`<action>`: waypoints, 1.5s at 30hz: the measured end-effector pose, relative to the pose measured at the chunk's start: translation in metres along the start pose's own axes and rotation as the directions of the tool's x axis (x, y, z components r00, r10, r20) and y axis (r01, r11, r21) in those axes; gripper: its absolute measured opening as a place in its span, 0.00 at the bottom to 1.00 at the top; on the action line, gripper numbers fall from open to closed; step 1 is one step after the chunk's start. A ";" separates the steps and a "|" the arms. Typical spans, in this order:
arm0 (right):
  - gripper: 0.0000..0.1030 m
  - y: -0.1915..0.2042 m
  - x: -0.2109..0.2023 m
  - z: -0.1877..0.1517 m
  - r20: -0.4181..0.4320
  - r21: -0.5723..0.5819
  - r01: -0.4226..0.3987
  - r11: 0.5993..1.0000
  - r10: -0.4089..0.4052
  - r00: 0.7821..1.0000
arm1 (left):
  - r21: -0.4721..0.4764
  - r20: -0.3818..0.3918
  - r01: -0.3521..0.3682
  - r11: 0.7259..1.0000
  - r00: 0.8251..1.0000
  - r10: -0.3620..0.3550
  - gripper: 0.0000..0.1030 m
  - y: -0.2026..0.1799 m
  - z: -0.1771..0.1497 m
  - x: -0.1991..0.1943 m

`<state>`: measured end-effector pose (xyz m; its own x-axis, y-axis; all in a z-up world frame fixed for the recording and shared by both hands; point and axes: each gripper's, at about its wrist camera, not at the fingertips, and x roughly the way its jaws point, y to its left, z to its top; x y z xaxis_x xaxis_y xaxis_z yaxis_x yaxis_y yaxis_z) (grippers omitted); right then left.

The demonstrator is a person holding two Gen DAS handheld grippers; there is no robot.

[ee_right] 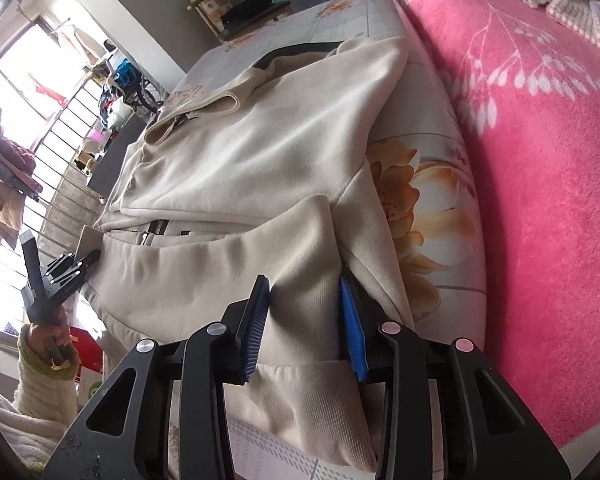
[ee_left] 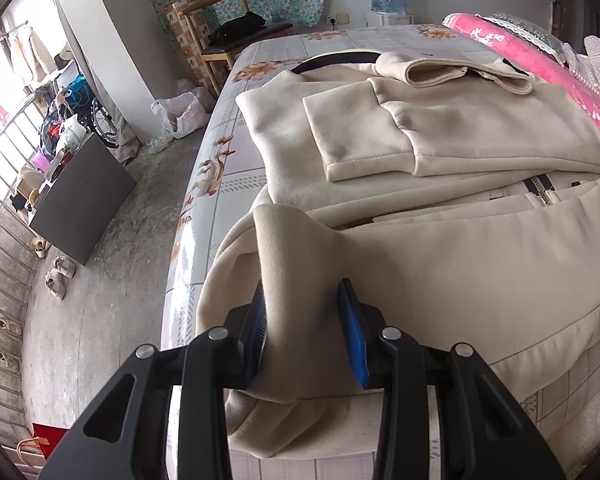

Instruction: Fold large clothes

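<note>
A cream zip jacket [ee_left: 440, 136] lies on the bed with both sleeves folded across its chest; it also shows in the right wrist view [ee_right: 252, 160]. My left gripper [ee_left: 304, 312] is shut on the jacket's ribbed hem at the left corner, lifted off the bed. My right gripper [ee_right: 304, 312] is shut on the ribbed hem at the right corner, also raised. The hem part curls over toward the zip [ee_left: 540, 188]. The left gripper [ee_right: 66, 268] shows in the right wrist view at the far left, held in a hand.
The bed [ee_left: 220, 184] has a floral sheet and its left edge drops to a concrete floor [ee_left: 112, 264]. A pink blanket [ee_right: 540, 160] lies along the right side. A wooden chair [ee_left: 228, 36], a plastic bag [ee_left: 180, 112] and shoes [ee_left: 60, 276] stand on the floor.
</note>
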<state>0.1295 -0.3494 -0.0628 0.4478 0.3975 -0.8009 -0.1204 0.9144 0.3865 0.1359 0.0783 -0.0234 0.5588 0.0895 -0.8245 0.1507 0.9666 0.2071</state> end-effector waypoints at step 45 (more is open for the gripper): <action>0.21 0.067 0.029 -0.004 -0.009 -0.287 0.454 0.844 -0.476 0.880 | -0.074 -0.004 0.082 0.994 0.997 -0.083 0.33 0.015 -0.004 0.000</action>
<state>0.1305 -0.2764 -0.0617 0.4432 -0.0847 -0.8924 -0.1525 0.9739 -0.1682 0.1354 0.0939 -0.0222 0.5414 0.0101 -0.8407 0.1358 0.9857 0.0993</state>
